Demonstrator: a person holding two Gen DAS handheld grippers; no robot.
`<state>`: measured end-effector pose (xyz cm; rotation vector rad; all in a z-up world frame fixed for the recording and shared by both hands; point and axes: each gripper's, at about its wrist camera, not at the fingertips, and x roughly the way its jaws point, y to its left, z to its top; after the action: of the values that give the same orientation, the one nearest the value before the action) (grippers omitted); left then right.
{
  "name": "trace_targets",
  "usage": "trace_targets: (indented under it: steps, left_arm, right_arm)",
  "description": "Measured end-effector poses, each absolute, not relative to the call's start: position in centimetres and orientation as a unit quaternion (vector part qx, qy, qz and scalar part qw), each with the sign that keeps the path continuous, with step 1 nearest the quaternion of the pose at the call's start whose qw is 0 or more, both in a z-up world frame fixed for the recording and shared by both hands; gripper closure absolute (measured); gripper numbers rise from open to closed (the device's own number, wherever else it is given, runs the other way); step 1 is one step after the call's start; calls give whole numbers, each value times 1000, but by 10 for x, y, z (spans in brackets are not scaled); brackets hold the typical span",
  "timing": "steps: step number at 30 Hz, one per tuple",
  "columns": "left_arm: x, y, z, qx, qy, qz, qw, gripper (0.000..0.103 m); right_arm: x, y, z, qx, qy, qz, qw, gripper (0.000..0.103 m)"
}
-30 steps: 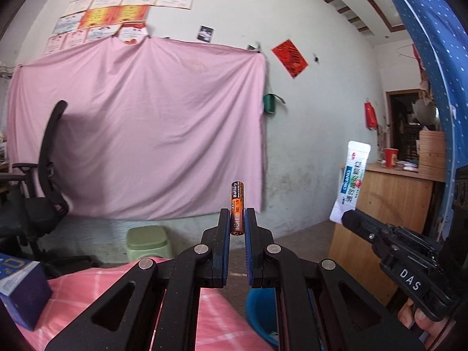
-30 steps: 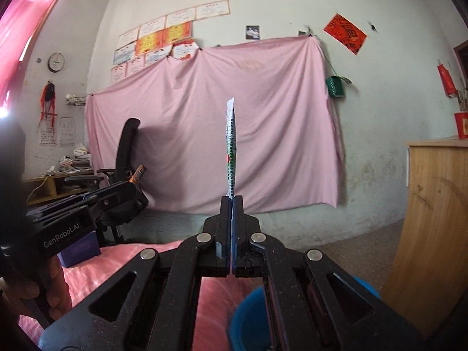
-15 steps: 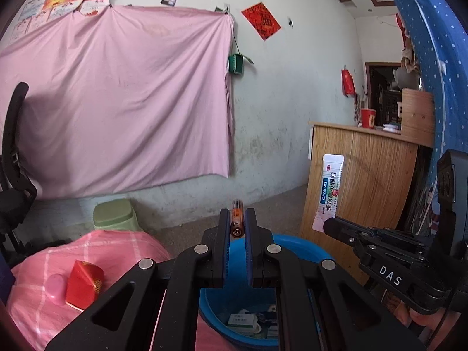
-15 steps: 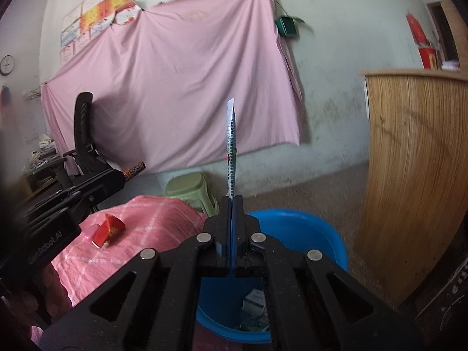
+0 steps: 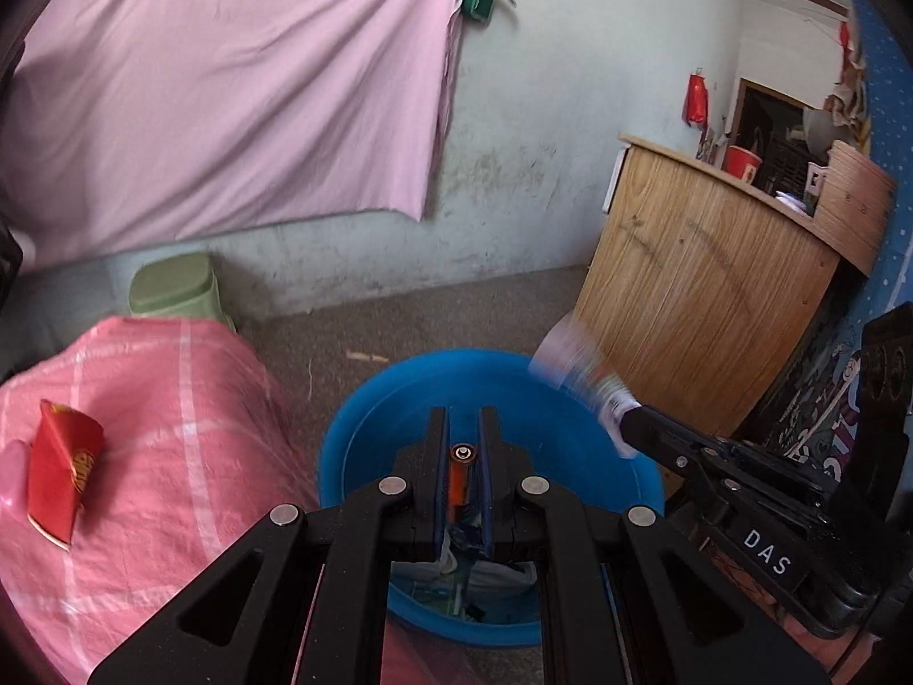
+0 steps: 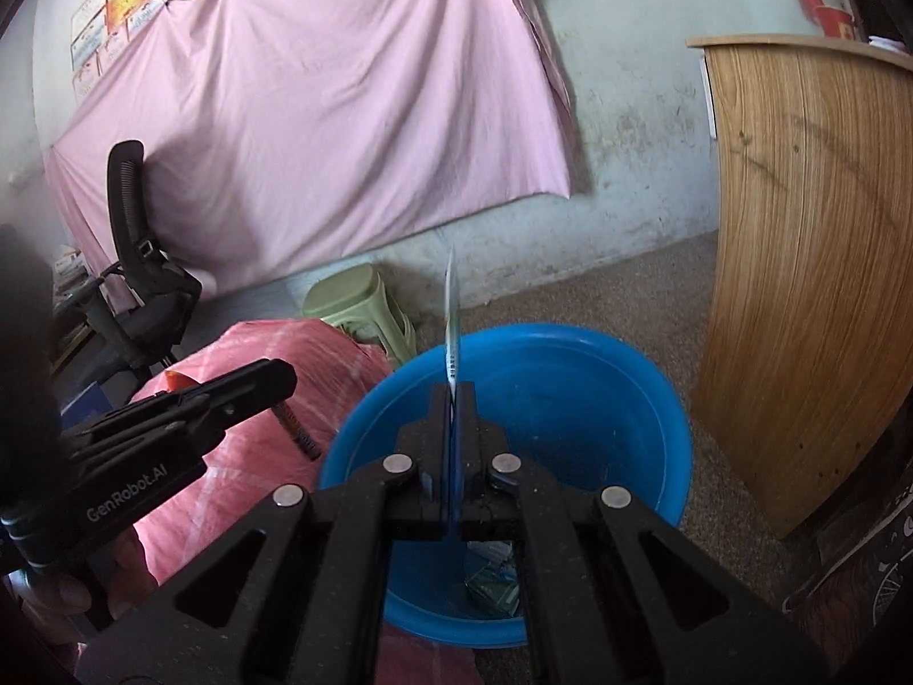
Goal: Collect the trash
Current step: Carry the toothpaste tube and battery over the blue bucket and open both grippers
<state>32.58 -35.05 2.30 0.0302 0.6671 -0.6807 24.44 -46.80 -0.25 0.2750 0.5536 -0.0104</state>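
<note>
My left gripper [image 5: 461,416] is shut on an orange and black battery [image 5: 460,471] that stands end-on between its pads, above the blue basin [image 5: 371,399]. In the right wrist view the left gripper [image 6: 251,382] reaches in from the left, and the battery [image 6: 297,428] pokes downward over the pink cloth beside the basin rim. My right gripper [image 6: 455,394] is shut on a thin flat packet [image 6: 451,314] seen edge-on over the blue basin [image 6: 599,377]. The left wrist view shows that packet [image 5: 570,368] as a white blur at the right gripper's tip [image 5: 627,425]. Several pieces of trash [image 6: 491,576] lie in the basin.
A pink checked cloth [image 5: 171,445] covers a low table left of the basin, with a red envelope [image 5: 63,479] on it. A green stool [image 6: 354,297] and a black office chair [image 6: 137,262] stand behind. A wooden counter [image 6: 799,262] rises on the right.
Both grippers have tipped downward and moved lower, so the blue basin has come into view beneath them. The battery and the packet stay gripped.
</note>
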Motion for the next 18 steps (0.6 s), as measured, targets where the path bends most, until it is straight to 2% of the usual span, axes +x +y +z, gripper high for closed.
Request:
trace_targets:
  steps: [4, 9, 14, 17, 18]
  left_arm:
    - [330, -350, 19, 13, 333, -326, 885, 94]
    - [330, -344, 19, 5, 332, -324, 886, 79]
    - [330, -330, 25, -16, 323, -318, 891, 76]
    - [328, -319, 32, -22, 309, -306, 900, 73]
    - [326, -313, 35, -26, 299, -301, 905, 72]
  right_arm:
    - [247, -472, -4, 140, 276, -8, 951, 80]
    - [249, -472, -3, 139, 274, -11, 952, 80]
    - [246, -471, 0, 136, 262, -12, 955, 78]
    - [243, -469, 6, 133, 244, -10, 961, 69]
    - [242, -468, 9, 133, 237, -8, 962, 61]
